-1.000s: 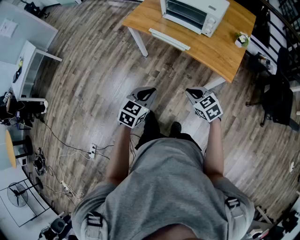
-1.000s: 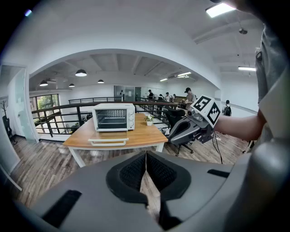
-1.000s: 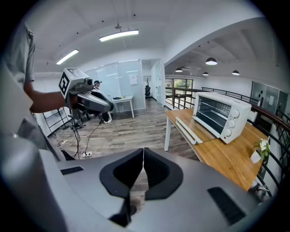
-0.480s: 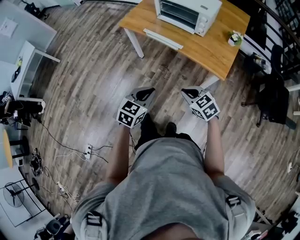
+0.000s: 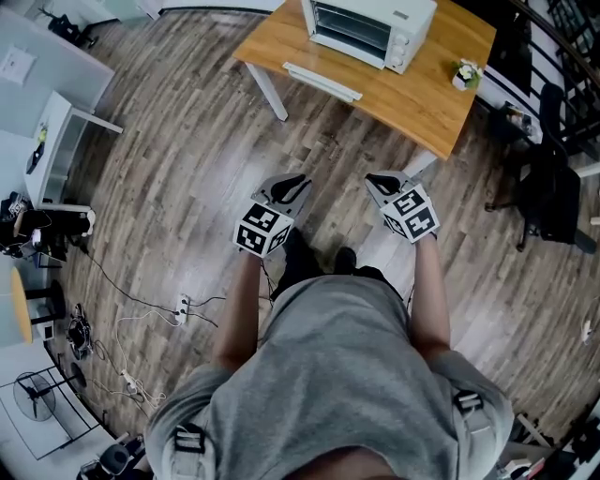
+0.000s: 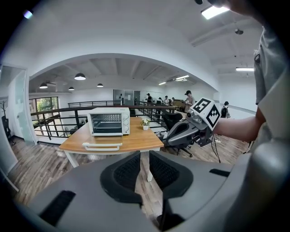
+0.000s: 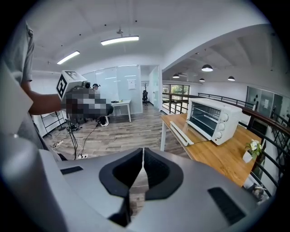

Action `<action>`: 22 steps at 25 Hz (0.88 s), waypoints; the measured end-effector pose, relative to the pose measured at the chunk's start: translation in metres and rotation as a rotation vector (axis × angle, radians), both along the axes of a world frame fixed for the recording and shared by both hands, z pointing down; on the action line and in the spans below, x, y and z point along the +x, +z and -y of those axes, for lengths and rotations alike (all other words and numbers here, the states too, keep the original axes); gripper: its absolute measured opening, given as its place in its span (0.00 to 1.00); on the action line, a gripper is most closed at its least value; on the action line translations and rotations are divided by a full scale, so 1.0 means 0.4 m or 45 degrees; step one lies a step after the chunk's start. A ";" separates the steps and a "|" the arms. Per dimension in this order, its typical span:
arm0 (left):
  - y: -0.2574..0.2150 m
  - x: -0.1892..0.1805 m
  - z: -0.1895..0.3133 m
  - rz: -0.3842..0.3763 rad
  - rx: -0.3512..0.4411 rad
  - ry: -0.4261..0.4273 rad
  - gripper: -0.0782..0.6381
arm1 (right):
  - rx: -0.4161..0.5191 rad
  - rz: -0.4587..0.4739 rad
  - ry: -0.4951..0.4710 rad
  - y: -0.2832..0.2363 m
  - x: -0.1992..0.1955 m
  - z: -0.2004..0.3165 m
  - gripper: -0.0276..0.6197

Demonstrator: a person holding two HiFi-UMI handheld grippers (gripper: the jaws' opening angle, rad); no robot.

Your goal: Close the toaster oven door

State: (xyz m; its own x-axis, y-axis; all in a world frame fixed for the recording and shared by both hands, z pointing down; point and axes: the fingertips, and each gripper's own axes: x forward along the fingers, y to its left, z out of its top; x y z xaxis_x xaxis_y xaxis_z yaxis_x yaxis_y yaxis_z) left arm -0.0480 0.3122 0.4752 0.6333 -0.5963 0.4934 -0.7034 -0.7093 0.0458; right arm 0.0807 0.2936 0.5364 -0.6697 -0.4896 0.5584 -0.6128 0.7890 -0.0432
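Observation:
A white toaster oven (image 5: pixel 367 28) stands on a wooden table (image 5: pixel 422 94) far ahead of me. Its door hangs open and flat, with the white handle bar (image 5: pixel 322 82) at the table's front edge. The left gripper view shows the oven (image 6: pixel 108 121) and the handle (image 6: pixel 102 145); the right gripper view shows the oven (image 7: pixel 213 118) too. Both grippers are held side by side over the floor, well short of the table. The jaws of my left gripper (image 5: pixel 298 181) have just been opening, and a narrow empty gap shows between them. My right gripper (image 5: pixel 382 180) is shut on nothing.
A small potted plant (image 5: pixel 466 73) sits at the table's right end. Black office chairs (image 5: pixel 548 187) and a railing stand to the right. A white desk (image 5: pixel 56 141) is at the left, and cables with a power strip (image 5: pixel 178 305) lie on the wooden floor.
The table and oven have slid a little to the left in the head view. Both grippers keep nearly the same place in front of the person.

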 end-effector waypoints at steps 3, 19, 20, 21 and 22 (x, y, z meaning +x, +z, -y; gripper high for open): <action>0.004 0.003 0.007 0.011 -0.003 0.016 0.23 | 0.012 0.009 -0.003 -0.002 -0.002 0.008 0.07; -0.025 -0.034 0.047 -0.059 0.020 -0.019 0.49 | 0.159 0.148 0.152 -0.068 -0.001 0.076 0.54; -0.026 -0.039 0.048 -0.063 0.023 -0.024 0.49 | 0.168 0.152 0.169 -0.069 0.003 0.081 0.55; -0.026 -0.045 0.051 -0.066 0.029 -0.029 0.49 | 0.172 0.158 0.183 -0.070 0.005 0.086 0.55; -0.026 -0.054 0.055 -0.067 0.036 -0.037 0.49 | 0.172 0.163 0.193 -0.069 0.006 0.092 0.55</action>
State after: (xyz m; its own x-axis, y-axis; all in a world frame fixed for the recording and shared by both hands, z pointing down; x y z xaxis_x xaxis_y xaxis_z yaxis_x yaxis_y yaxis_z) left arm -0.0698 0.2901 0.4649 0.6400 -0.6281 0.4426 -0.7209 -0.6902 0.0631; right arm 0.0830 0.2568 0.5089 -0.6439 -0.6547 0.3960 -0.7212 0.6922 -0.0283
